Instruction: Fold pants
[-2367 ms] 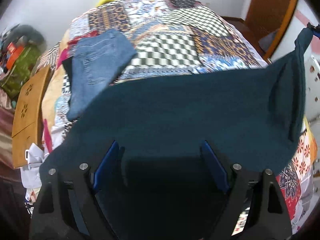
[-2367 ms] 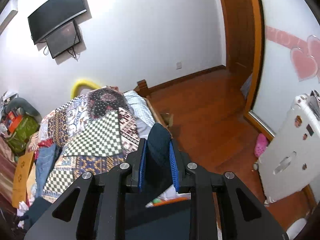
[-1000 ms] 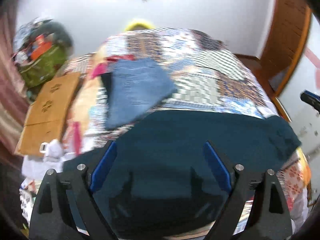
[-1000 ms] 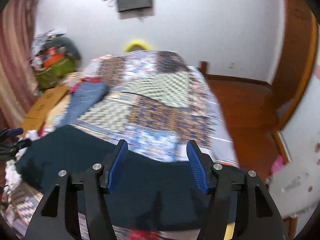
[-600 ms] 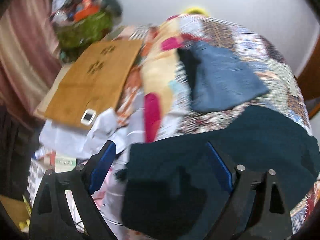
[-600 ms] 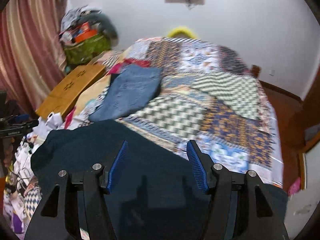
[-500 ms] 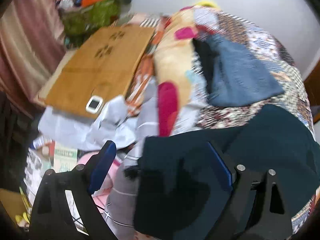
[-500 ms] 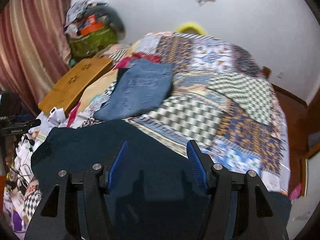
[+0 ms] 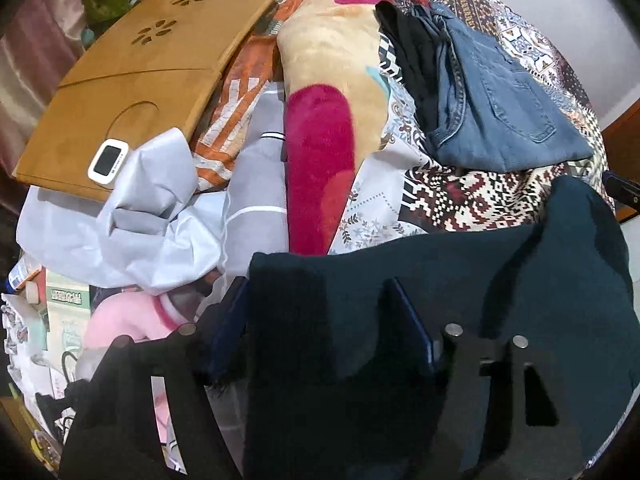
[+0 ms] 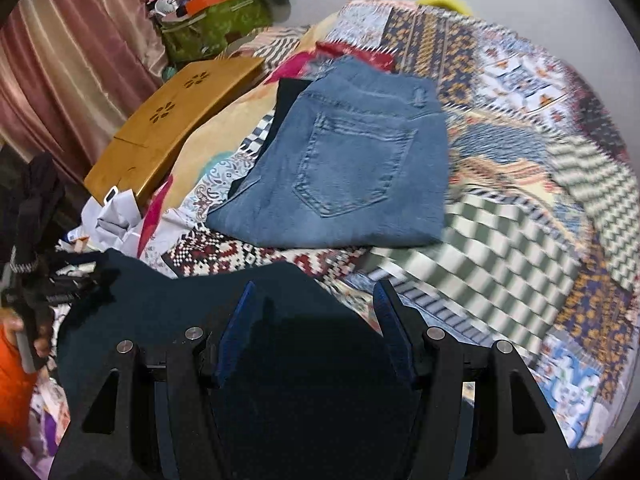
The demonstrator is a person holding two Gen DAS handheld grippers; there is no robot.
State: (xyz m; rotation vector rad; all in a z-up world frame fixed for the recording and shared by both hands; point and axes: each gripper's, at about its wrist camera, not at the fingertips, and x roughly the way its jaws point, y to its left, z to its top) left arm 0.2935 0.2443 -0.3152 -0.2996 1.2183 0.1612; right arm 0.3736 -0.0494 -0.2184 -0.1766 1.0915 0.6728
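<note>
The dark teal pants [image 9: 520, 280] lie spread across the near edge of the patchwork bed [image 10: 520, 240]. My left gripper [image 9: 320, 320] points steeply down at their left end. Its jaws are closing, with the cloth's left edge between them; the left pad stands just outside that edge and the pads are still well apart. In the right wrist view the same pants [image 10: 180, 300] fill the lower left. My right gripper [image 10: 316, 320] hovers open over them, with dark cloth below and between its blue pads, which do not press on it.
Folded blue jeans [image 10: 352, 168] lie on the quilt beyond the pants, over a black garment [image 9: 412, 52]. On the left are a wooden board [image 9: 132, 80], a small white device [image 9: 108, 159], crumpled white cloth [image 9: 140, 220] and a pink and beige plush blanket [image 9: 320, 152]. A person's hand [image 10: 40, 344] shows at far left.
The right gripper let go of the pants, which dropped flat on the bed. Both views swung left and down. The left gripper reached the pants' left edge and its jaws narrowed.
</note>
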